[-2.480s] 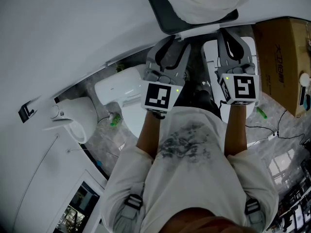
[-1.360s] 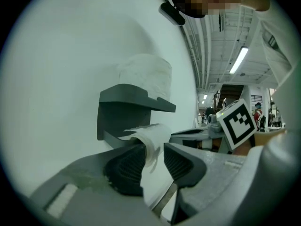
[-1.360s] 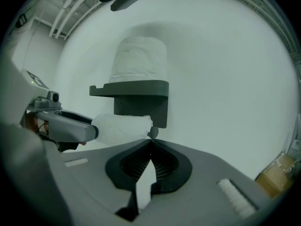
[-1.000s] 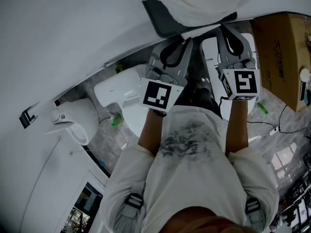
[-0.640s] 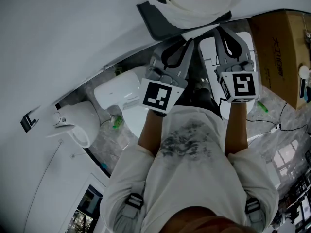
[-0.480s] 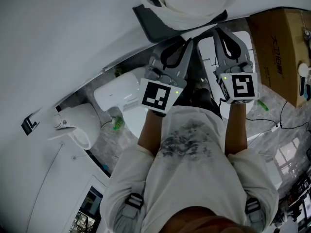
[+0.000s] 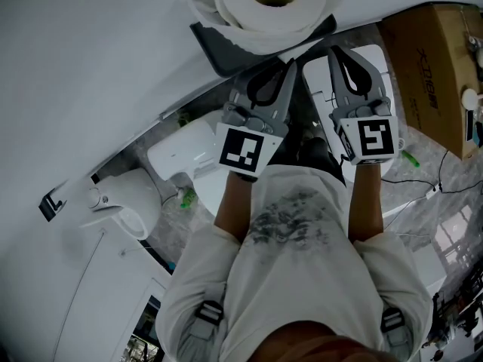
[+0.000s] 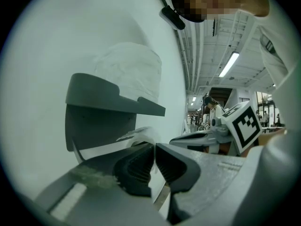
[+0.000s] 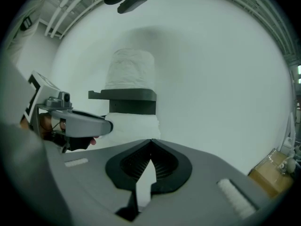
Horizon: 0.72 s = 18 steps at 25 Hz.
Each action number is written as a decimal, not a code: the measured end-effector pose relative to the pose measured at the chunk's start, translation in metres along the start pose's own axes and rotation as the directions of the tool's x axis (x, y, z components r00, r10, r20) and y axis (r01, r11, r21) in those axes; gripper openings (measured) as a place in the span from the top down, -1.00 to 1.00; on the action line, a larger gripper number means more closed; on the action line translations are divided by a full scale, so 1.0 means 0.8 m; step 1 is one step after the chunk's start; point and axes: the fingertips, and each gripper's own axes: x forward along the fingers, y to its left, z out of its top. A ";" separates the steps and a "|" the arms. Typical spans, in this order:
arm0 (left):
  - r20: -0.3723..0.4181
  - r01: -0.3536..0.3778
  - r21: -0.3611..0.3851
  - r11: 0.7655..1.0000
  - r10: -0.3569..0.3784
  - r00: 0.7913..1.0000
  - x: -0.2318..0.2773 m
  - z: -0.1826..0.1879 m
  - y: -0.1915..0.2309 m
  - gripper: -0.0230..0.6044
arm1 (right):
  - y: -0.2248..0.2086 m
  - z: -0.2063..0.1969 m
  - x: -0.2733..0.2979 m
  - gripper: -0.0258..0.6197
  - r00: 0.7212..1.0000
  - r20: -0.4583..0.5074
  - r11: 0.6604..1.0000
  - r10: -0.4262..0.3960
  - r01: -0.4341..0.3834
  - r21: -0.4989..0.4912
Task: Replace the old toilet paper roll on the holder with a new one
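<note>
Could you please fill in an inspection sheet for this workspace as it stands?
Surface: white wall, bare around the grey holder.
Job's things: full roll stands on the holder's shelf; second roll sits beneath it.
Clutter: cardboard box, small green items on the floor.
Grippers: left gripper has just been closing, apparently pinching the loose paper end; right gripper shut, empty.
Cables: thin cable across the floor.
Surroundings: white toilet below; marble-patterned floor.

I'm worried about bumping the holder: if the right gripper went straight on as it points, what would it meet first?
Probably the paper roll under the holder's dark shelf; the right gripper aims at its right part, though depth is unclear.
</note>
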 end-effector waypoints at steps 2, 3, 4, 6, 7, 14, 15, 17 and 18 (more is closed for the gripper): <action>-0.004 0.000 0.004 1.000 0.000 1.000 0.003 0.000 -0.001 0.87 | -0.002 0.001 -0.002 0.92 1.000 0.007 1.000 -0.004 0.004 0.003; -0.006 0.001 0.008 1.000 -0.001 1.000 0.005 0.000 -0.002 0.87 | -0.002 0.003 -0.002 0.92 1.000 0.012 1.000 -0.005 0.005 0.003; -0.008 0.002 0.012 1.000 -0.002 1.000 0.007 0.001 -0.003 0.87 | -0.003 0.005 -0.003 0.92 1.000 0.018 1.000 -0.006 0.006 0.003; -0.010 0.004 0.017 1.000 -0.004 1.000 0.011 0.002 -0.004 0.87 | -0.003 0.009 -0.004 0.92 1.000 0.017 1.000 -0.009 0.009 0.005; -0.011 0.004 0.017 1.000 -0.004 1.000 0.013 0.003 -0.004 0.87 | -0.003 0.011 -0.005 0.92 1.000 0.014 1.000 -0.010 0.010 0.007; -0.017 0.002 0.019 1.000 -0.001 1.000 0.026 0.008 -0.007 0.88 | -0.014 0.013 -0.014 0.92 0.999 0.013 0.999 -0.031 0.031 0.012; -0.018 0.002 0.019 1.000 -0.002 1.000 0.028 0.008 -0.007 0.88 | -0.016 0.014 -0.015 0.92 0.999 0.014 0.999 -0.034 0.034 0.012; -0.019 0.002 0.019 1.000 -0.002 1.000 0.032 0.009 -0.008 0.88 | -0.019 0.015 -0.017 0.92 0.999 0.016 0.999 -0.040 0.040 0.012; -0.020 0.002 0.018 1.000 -0.002 1.000 0.034 0.010 -0.008 0.88 | -0.020 0.015 -0.017 0.92 0.999 0.015 0.999 -0.042 0.042 0.014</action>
